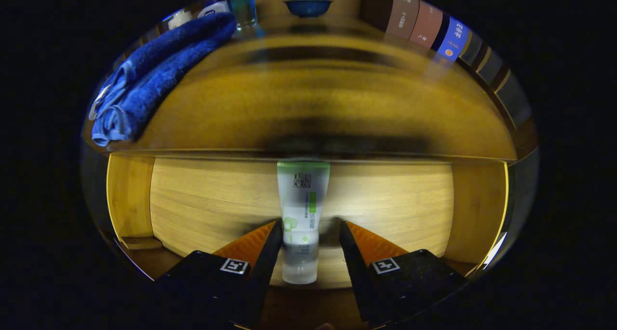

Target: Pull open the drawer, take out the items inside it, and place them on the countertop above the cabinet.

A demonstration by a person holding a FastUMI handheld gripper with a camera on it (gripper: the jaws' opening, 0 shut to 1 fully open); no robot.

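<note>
The drawer (130,195) is pulled out below the wooden countertop (308,103), and I look down onto its pale wood floor. A white tube with a green end (302,209) lies lengthwise on that floor, cap towards me. My gripper (309,226) is open and straddles the tube at mid-length. The left fingertip (275,231) is right at the tube's side. The right fingertip (346,231) stands a small gap away from it, with shadow between.
A folded blue towel (154,74) lies on the countertop's left part. Behind it stand small jars (212,9) and a clear blue bottle (242,5). A blue lidded bowl (307,5) sits at the back, and upright boxes (426,26) line the right.
</note>
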